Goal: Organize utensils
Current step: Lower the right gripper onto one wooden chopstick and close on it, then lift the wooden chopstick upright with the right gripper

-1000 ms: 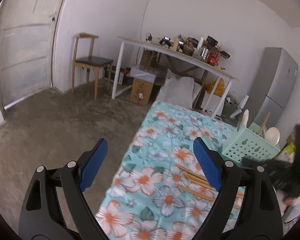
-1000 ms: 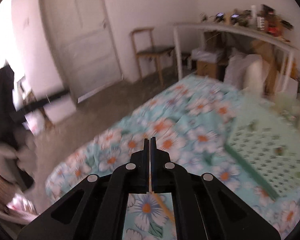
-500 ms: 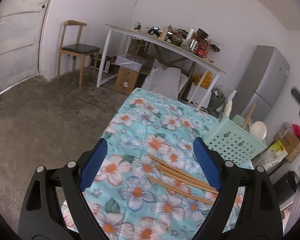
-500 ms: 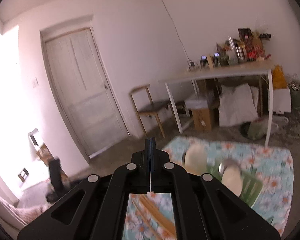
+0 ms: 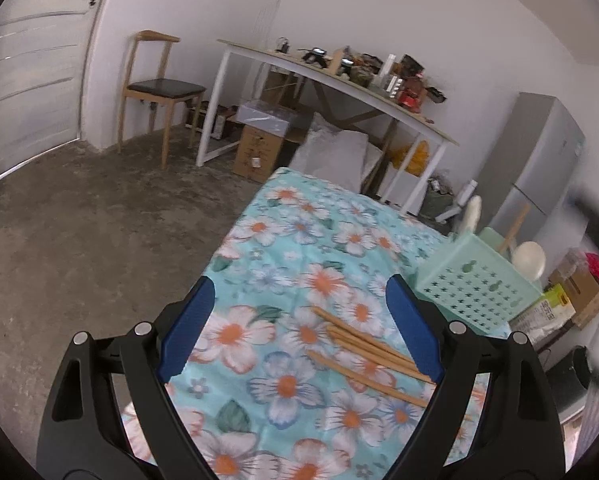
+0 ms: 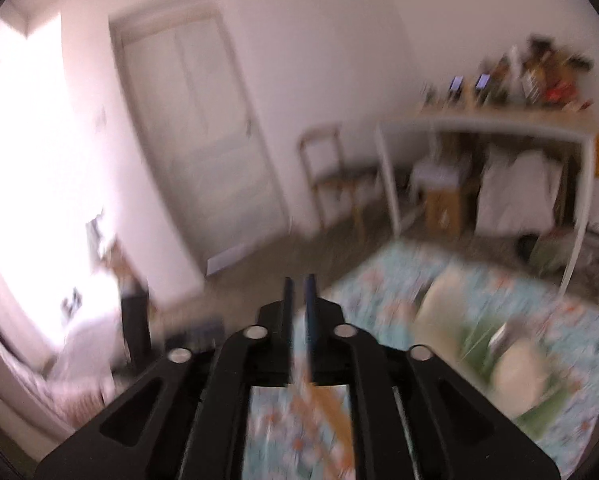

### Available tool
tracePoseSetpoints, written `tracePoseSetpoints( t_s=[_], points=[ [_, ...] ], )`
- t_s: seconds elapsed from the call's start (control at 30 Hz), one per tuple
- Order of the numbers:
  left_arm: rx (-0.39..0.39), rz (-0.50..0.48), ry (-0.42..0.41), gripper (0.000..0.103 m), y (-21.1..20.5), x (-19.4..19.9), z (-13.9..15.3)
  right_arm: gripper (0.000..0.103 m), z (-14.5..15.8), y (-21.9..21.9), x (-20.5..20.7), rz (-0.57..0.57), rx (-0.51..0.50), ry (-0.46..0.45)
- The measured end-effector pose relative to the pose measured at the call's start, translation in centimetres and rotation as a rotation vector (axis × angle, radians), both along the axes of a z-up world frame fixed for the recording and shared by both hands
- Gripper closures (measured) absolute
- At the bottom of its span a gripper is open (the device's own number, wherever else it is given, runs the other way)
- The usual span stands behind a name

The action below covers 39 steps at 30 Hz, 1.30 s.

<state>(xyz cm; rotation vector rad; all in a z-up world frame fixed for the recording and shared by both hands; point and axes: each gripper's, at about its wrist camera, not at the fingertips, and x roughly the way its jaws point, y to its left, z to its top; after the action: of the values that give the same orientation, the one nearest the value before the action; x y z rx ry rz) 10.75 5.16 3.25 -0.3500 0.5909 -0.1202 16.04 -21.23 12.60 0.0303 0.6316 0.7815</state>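
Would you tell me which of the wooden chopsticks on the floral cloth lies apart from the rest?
The nearest chopstick, lowest in the left wrist view. A strip of cloth separates it from the bunched chopsticks lying side by side beyond it, nearer the green basket.

The left gripper (image 5: 299, 328) is built from matte black plastic, with two angular arms in which triangular cut-outs are set. Flat blue pads are fitted on the inner faces of its fingers (image 5: 187, 328), and round silver screw heads are seen at the arm joints. The right gripper (image 6: 299, 312) is formed from the same black frame, blurred in its own view, with four silver screws across the top and slot-shaped cut-outs in the arms. Its thin fingertips (image 6: 310, 308) are faced in dark blue.
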Motion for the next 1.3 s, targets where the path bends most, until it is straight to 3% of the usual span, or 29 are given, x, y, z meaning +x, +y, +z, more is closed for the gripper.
tracePoseSetpoints(
  t_s=[0.17, 0.27, 0.43, 0.47, 0.5, 0.53, 0.73, 0.87, 1.03, 1.17, 1.3],
  points=[
    [0.027, 0.056, 0.03, 0.02, 1.9, -0.1, -0.7, 0.072, -9.8, 6.0, 2.0, 0.095, -0.188, 0.19],
    [0.029, 0.075, 0.036, 0.02, 2.9, -0.4, -0.9, 0.072, -13.9, 9.2, 2.8, 0.138, -0.291, 0.23],
    [0.039, 0.099, 0.038, 0.02, 3.8, -0.8, -0.8, 0.073, -16.6, 12.6, 3.1, 0.168, -0.419, 0.19],
    [0.037, 0.101, 0.039, 0.02, 4.0, -0.8, -0.8, 0.079, -16.9, 13.0, 3.3, 0.166, -0.432, 0.186],
    [0.035, 0.103, 0.04, 0.02, 4.1, -0.9, -0.9, 0.092, -17.0, 13.2, 3.6, 0.163, -0.427, 0.19],
    [0.033, 0.104, 0.043, 0.02, 4.2, -0.9, -0.9, 0.093, -16.8, 13.2, 3.8, 0.154, -0.416, 0.196],
    [0.029, 0.103, 0.044, 0.02, 4.3, -1.0, -1.2, 0.097, -11.4, 9.6, 3.2, 0.065, -0.267, 0.14],
    [0.015, 0.089, 0.043, 0.02, 4.1, -1.0, -1.5, 0.097, -4.7, 4.2, 2.2, -0.043, -0.125, 0.05],
    [0.002, 0.058, 0.053, 0.02, 3.2, -0.4, -1.9, 0.097, 4.3, -1.3, 0.9, -0.166, 0.002, -0.137],
    [0.004, 0.036, 0.054, 0.02, 2.4, -0.2, -1.9, 0.097, 9.3, -4.0, 0.6, -0.229, 0.028, -0.275],
    [0.006, 0.035, 0.054, 0.02, 2.3, 0.0, -1.7, 0.097, 12.0, -5.3, 1.7, -0.272, 0.047, -0.358]
  ],
)
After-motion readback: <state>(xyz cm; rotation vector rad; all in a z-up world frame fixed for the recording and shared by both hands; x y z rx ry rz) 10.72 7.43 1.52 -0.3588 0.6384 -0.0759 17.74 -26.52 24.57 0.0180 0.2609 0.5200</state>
